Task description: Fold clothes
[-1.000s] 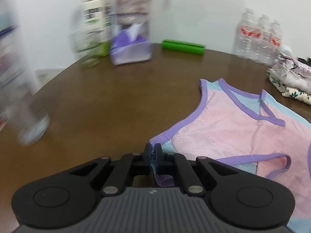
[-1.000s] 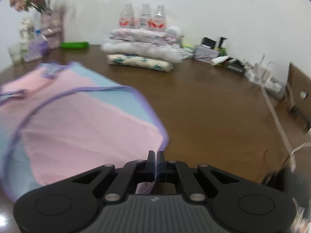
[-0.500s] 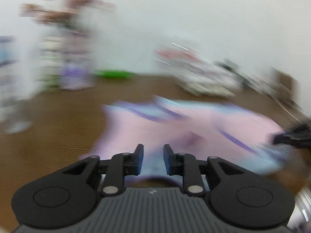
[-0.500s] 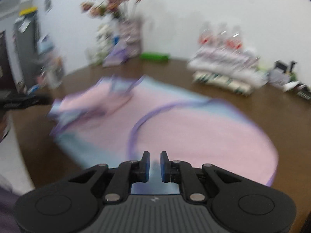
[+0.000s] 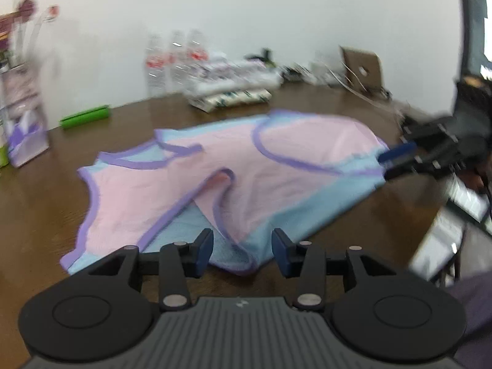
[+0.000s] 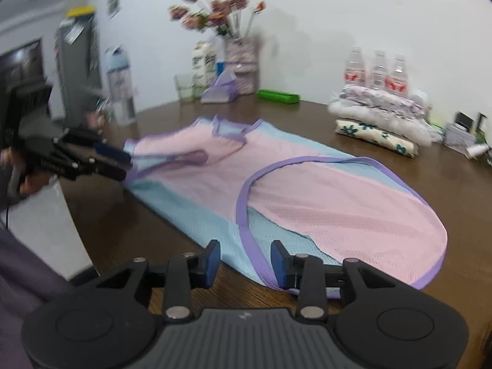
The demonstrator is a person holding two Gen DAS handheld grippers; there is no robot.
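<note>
One fold appeared made in the pink-and-blue mesh vest with purple trim (image 6: 276, 184), which lay doubled over on the brown wooden tabletop (image 6: 446, 190). Left gripper (image 5: 243, 250) fingers were opening, the vest's near hem just beyond and between them, unclamped. Right gripper (image 6: 245, 259) fingers were likewise opening astride a purple-trimmed edge. Further folds and stacking on the pile of folded clothes (image 6: 381, 117), well beyond the fingers, probably remained.

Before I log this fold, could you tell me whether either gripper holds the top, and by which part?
Neither: the left gripper and right gripper are opening, pads off the top lying between them.
</note>
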